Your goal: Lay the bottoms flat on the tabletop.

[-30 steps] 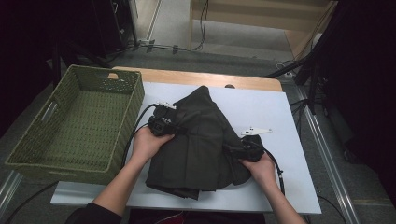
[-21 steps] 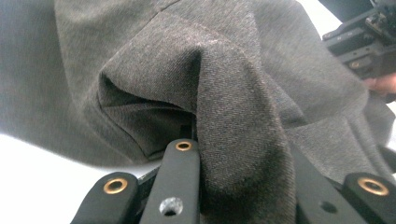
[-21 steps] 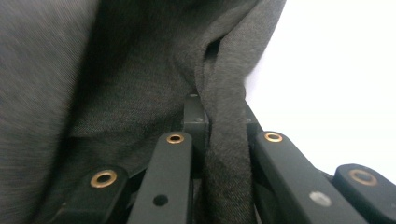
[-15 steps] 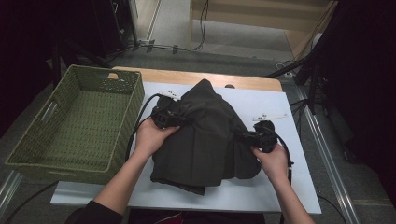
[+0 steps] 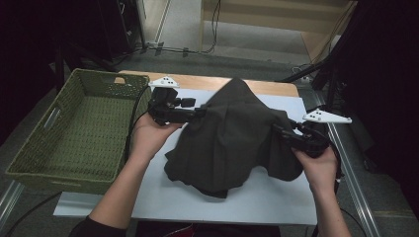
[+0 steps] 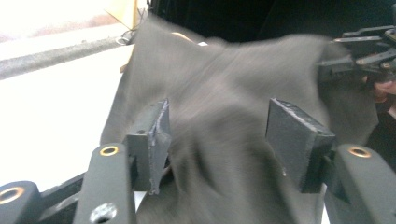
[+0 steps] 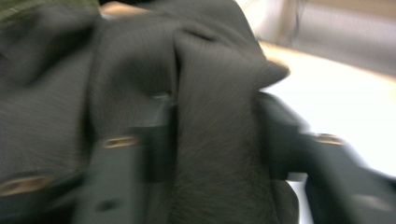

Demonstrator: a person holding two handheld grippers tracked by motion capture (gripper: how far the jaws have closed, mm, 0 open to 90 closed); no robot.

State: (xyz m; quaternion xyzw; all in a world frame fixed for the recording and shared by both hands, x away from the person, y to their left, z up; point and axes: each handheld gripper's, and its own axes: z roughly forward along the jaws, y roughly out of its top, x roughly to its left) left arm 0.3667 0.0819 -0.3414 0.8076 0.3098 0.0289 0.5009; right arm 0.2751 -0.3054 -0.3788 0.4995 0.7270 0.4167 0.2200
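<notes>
A dark grey garment (image 5: 232, 138) hangs lifted off the white table top (image 5: 276, 200), stretched between my two grippers, its lower folds still draping onto the table. My left gripper (image 5: 200, 112) grips its left edge near the basket; in the left gripper view the fabric (image 6: 210, 79) bunches thickly between the jaws of that gripper (image 6: 215, 135). My right gripper (image 5: 279, 131) holds the right edge. In the right gripper view a thick fold of the garment (image 7: 70, 93) is pinched between this gripper's (image 7: 212, 135) blurred jaws.
A green woven basket (image 5: 29, 170) stands on the left of the table, with nothing in it. The table's wooden far edge (image 5: 276, 88) lies behind the garment. Dark stands and cables line the floor beyond, and a metal rail (image 5: 348, 177) runs along the right.
Both grippers have risen and moved apart, lifting the garment off the table and spreading it. One second ago it lay flat with the grippers at its sides.
</notes>
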